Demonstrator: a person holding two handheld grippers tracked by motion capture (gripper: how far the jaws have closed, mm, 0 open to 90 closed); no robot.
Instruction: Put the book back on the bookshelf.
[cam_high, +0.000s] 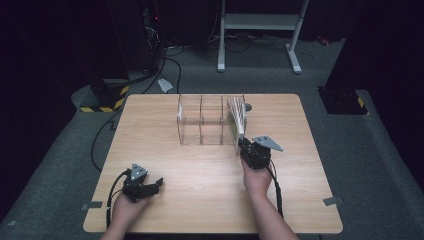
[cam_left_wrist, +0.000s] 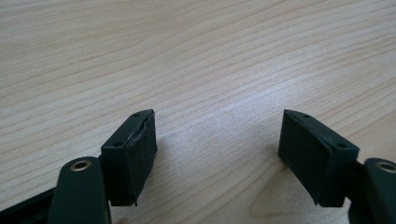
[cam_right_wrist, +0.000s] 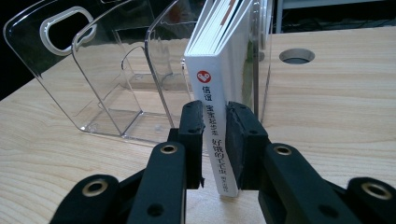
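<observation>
Resting near-left on the counter (cam_high: 165, 165), the left claw (cam_high: 159, 184) gapes, gripping nothing. At the right, the right claw (cam_right_wrist: 215, 140) clenches the book's (cam_right_wrist: 215, 88) spine, the book standing in the rack's (cam_right_wrist: 107, 84) rightmost slot. Likely mid-shelving; next, release and back away.

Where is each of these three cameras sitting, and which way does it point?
High view: above the person's side, looking forward and down on the wooden table; both forearms show, left claw and right claw.
Left gripper view: rides the left claw, looking along its open jaws at bare tabletop.
Right gripper view: rides the right claw, shut on a white book in the clear divided holder.
Shared: the high and right gripper views both show the book and holder.
</observation>
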